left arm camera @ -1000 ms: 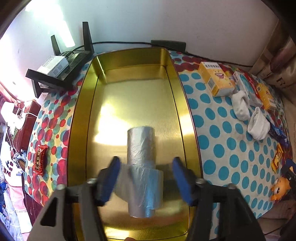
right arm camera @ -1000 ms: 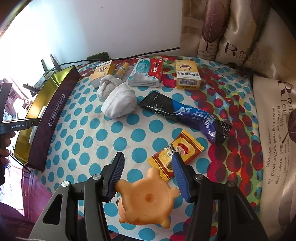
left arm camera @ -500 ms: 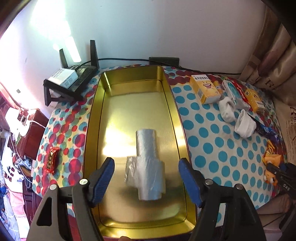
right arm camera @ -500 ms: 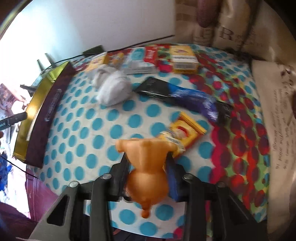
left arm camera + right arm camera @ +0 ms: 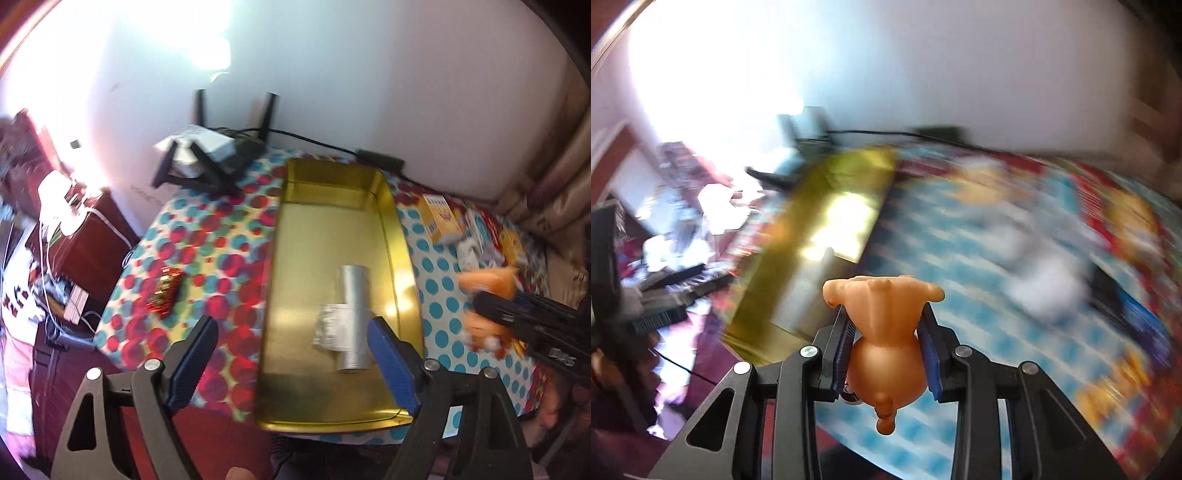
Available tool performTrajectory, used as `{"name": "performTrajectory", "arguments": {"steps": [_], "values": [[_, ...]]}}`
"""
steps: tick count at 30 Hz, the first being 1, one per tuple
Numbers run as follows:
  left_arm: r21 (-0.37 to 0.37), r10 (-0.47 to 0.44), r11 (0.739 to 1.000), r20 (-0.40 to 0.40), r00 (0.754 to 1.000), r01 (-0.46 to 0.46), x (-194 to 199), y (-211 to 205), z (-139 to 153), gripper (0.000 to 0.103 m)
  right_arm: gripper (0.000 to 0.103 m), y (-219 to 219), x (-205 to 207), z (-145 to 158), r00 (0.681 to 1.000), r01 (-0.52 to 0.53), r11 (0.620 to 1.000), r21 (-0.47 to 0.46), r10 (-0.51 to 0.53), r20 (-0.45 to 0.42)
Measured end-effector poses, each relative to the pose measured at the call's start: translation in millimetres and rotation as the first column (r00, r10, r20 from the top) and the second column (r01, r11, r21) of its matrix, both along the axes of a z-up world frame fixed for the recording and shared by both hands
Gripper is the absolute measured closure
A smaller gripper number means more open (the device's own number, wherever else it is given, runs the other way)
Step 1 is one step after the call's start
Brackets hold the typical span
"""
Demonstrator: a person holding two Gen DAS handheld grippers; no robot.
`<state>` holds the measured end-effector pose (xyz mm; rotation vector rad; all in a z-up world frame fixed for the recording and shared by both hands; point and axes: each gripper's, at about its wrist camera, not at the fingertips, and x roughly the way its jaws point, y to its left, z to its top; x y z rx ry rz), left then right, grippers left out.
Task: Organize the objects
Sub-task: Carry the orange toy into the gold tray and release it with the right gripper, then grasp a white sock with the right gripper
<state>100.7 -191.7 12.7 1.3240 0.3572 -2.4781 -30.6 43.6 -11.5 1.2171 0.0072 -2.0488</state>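
A gold metal tray (image 5: 332, 184) lies on the dotted cloth and holds two silver plastic rolls (image 5: 351, 317), one across the other. My left gripper (image 5: 291, 332) hovers above the tray's near end with its jaws opening. Nothing is between the pads; the rolls lie loose below. My right gripper (image 5: 885, 314) is shut on an orange rubber animal toy (image 5: 886, 332) and holds it in the air, clear of the cloth. In the left wrist view the toy (image 5: 487, 284) and right gripper (image 5: 517, 317) sit just right of the tray. The right wrist view is heavily blurred, with the tray (image 5: 827, 221) ahead on the left.
A black router stand with a white box (image 5: 207, 158) is at the back left. A red snack packet (image 5: 166, 291) lies left of the tray. A yellow carton (image 5: 441, 218), white socks (image 5: 469, 251) and other packets lie to the right. The table's edge drops off at left.
My left gripper has let go of the silver rolls, widened and drawn up and back. My right gripper has closed on the orange toy, lifted it and swung left toward the tray.
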Motion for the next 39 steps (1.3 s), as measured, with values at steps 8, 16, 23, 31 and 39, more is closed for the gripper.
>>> {"name": "performTrajectory", "arguments": {"steps": [8,16,23,31,39], "values": [[-0.039,0.11,0.993,-0.002,0.994,-0.11,45,-48,4,0.013,0.071,-129,17,-20,0.966,-0.249,0.962,0.108,0.255,-0.04],[0.008,0.041,0.999,0.0,0.999,-0.041,49,-56,1,0.0,0.063,-152,24,-35,0.964,-0.251,0.953,0.169,0.262,-0.047],[0.058,-0.095,0.994,-0.008,0.995,0.096,21,-41,-4,0.0,0.033,-101,10,-12,0.993,-0.033,0.997,0.068,0.04,-0.11],[0.027,-0.207,0.978,-0.01,0.978,0.207,-15,-6,1,0.0,0.021,62,-21,-10,0.853,0.52,0.834,0.185,-0.497,-0.157],[-0.007,-0.184,0.983,-0.02,0.983,0.184,-53,36,12,0.0,0.03,105,-76,-55,0.835,0.528,0.816,0.233,-0.549,0.031]]}}
